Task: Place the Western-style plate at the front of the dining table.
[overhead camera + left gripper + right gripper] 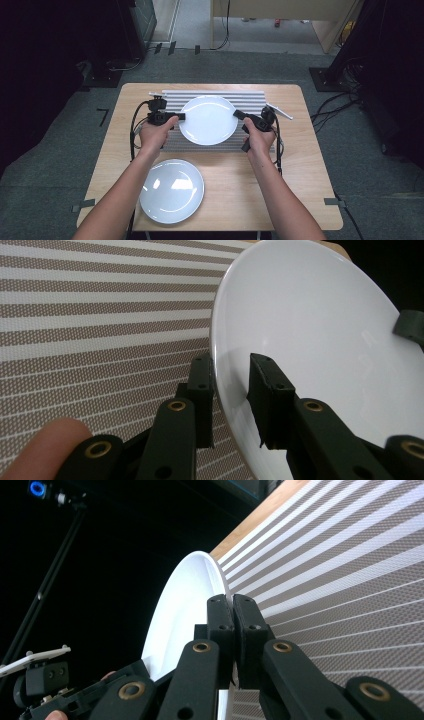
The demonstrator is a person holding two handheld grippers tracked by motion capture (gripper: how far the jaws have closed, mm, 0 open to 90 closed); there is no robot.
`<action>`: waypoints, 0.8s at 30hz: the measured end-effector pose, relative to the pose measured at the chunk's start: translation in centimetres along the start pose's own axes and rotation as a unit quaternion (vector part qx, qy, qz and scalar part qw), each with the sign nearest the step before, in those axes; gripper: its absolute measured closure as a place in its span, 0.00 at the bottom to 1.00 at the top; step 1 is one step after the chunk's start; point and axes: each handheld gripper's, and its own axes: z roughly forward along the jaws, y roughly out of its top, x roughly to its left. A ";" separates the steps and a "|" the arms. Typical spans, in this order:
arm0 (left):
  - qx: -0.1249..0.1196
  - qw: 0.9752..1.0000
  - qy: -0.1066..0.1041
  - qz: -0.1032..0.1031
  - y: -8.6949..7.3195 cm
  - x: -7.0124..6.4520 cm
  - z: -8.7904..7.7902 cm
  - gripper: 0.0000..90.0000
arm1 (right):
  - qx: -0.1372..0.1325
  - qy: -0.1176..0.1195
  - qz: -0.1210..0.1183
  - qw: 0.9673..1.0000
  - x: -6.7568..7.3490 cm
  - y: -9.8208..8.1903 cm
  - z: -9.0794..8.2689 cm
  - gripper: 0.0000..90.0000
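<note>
1. Held plate: plain glossy white, no pattern.
2. Second plate: same white, pale bluish sheen.
3. Placemat: grey-brown and white stripes, fine dotted weave.
4. Table: light wood grain.
5. Left gripper and right gripper: matte black, brass-coloured rivets.

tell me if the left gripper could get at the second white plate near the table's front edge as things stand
Probably not yet. The left gripper is shut on the rim of the raised plate, shared with the right gripper. The second plate lies uncovered just beside the left forearm, so the way looks free once it lets go.
</note>
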 end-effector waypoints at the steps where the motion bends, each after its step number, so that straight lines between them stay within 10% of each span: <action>1: 0.004 1.000 0.003 -0.003 0.1 0.0 0.5 0.81 | -0.002 -0.002 0.005 1.000 -0.3 0.1 0.1 0.98; 10: 0.043 0.998 0.045 -0.026 1.1 1.0 4.5 0.81 | -0.006 -0.027 0.022 0.999 -3.1 0.1 2.0 0.97; 24: 0.036 0.996 0.058 -0.054 1.3 1.8 7.9 0.83 | -0.033 -0.055 0.037 0.997 -5.4 0.0 3.7 0.97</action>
